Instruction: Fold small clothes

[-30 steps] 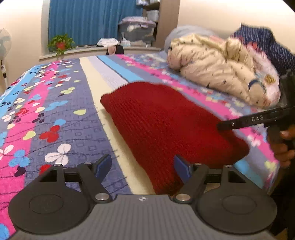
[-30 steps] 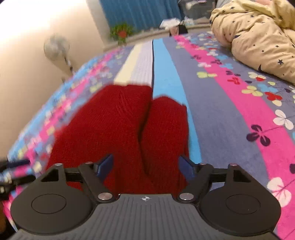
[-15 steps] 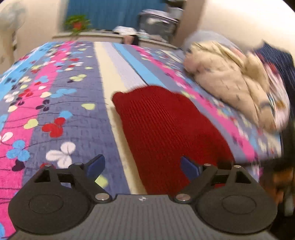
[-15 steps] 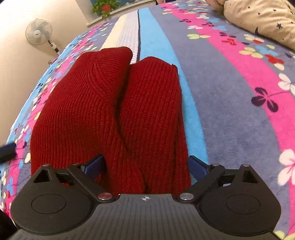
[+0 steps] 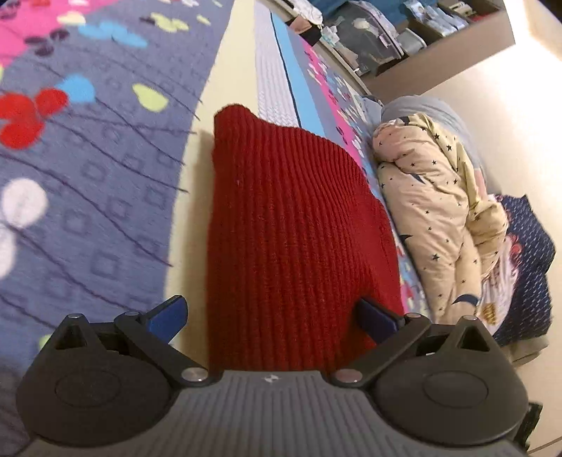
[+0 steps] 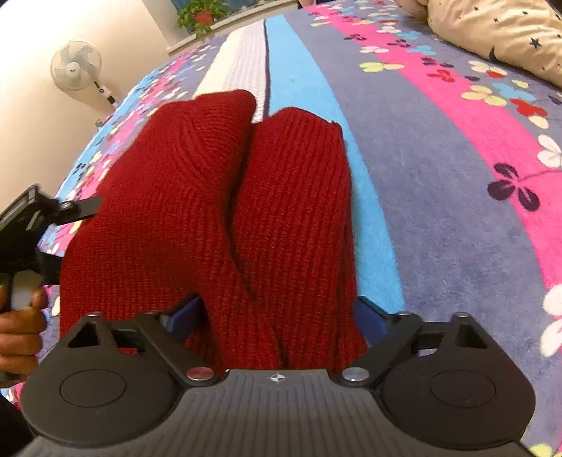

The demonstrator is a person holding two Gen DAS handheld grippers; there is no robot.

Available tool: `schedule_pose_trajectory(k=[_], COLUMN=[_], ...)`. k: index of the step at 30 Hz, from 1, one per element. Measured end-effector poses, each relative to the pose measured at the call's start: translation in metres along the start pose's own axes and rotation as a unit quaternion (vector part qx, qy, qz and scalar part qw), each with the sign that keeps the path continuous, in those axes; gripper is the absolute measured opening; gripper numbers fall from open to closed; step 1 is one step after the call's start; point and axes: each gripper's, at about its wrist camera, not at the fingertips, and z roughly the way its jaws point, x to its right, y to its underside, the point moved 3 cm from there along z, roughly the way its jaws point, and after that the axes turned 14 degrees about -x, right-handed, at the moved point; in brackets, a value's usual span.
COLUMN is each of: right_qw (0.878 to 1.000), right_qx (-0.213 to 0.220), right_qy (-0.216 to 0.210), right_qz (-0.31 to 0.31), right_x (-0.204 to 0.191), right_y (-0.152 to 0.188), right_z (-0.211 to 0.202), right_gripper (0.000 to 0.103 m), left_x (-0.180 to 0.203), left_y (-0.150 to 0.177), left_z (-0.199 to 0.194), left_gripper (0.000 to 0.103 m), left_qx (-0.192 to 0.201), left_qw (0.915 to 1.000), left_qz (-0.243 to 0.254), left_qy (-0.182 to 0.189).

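A red knit garment [image 5: 291,228] lies folded lengthwise on the flowered bedspread [image 5: 87,197]. In the right wrist view the red knit garment [image 6: 217,197] shows as two long rolls side by side. My left gripper [image 5: 272,316] is low over its near end with the jaws opening wide. One pad is over the cream stripe and the other is at the cloth's right edge, neither pressing. My right gripper [image 6: 279,311] straddles the right-hand roll with the jaws closing. The left pad is tucked in the crease and the right pad is beside the cloth's edge.
A cream star-print quilt [image 5: 432,211] is bunched at the bed's head, with a navy cloth [image 5: 527,246] beside it. Storage boxes [image 5: 365,31] line a ledge beyond. A standing fan [image 6: 75,66] and a potted plant [image 6: 200,14] stand off the bed. A hand [image 6: 17,327] grips the left tool's handle.
The left gripper has rolled, dropped and swung in over the garment's near end while its jaws widened. The right gripper sank a little toward the cloth; its jaws widened, then narrowed.
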Motion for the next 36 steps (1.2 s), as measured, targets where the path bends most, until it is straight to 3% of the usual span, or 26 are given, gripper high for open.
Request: schedule_pose_trajectory(k=[3,6,9,13,21,24,27,29,31,32,34,36], right_qw=[1.000,0.999,0.997,0.991,0.984,0.983,0.989,0.991,0.992,0.991,0.991,0.992], right_qx=[0.015,0.035,0.061,0.108,0.097,0.073,0.023,0.005,0.006,0.006,0.008,0.009], right_qy=[-0.003,-0.017,-0.031,-0.057,-0.118,-0.130,-0.107,-0.091,-0.084,-0.088,-0.084,-0.080], right_qz=[-0.021,-0.023,-0.030,-0.049,-0.098,-0.109,-0.100,-0.097,-0.098,-0.096,-0.100,-0.102], right_x=[-0.006,-0.009,-0.016,-0.039,-0.098,-0.116,-0.120,-0.118,-0.116,-0.115,-0.118,-0.118], right_y=[0.001,0.000,-0.002,-0.008,-0.027,-0.032,-0.035,-0.034,-0.035,-0.036,-0.033,-0.028], right_z=[-0.004,-0.010,-0.018,-0.029,0.003,0.019,0.043,0.052,0.050,0.049,0.047,0.045], right_gripper=[0.059,0.044,0.036,0.035,0.035,0.038,0.049,0.049,0.049,0.049,0.049,0.050], left_x=[0.005,0.021,0.028,0.036,0.004,-0.033,-0.060,-0.055,-0.038,-0.030,-0.019,-0.022], left_y=[-0.006,-0.005,-0.006,-0.013,-0.032,-0.035,-0.025,-0.006,0.017,0.028,0.053,0.073], left_z=[0.002,-0.007,-0.023,-0.054,-0.138,-0.150,-0.174,-0.189,-0.188,-0.184,-0.162,-0.122], left_gripper=[0.086,0.064,0.059,0.058,0.058,0.069,0.071,0.071,0.071,0.071,0.077,0.090], left_qx=[0.000,0.007,0.008,0.039,0.092,0.086,0.118,0.124,0.116,0.111,0.104,0.048], left_qw=[1.0000,0.9990,0.9984,0.9959,0.9866,0.9890,0.9789,0.9790,0.9781,0.9754,0.9609,0.9374], left_qz=[-0.004,0.038,0.049,0.065,0.098,0.041,-0.020,-0.003,0.056,0.086,0.133,0.180], left_qy=[0.004,-0.022,-0.027,-0.049,-0.093,-0.113,-0.166,-0.162,-0.163,-0.170,-0.220,-0.294])
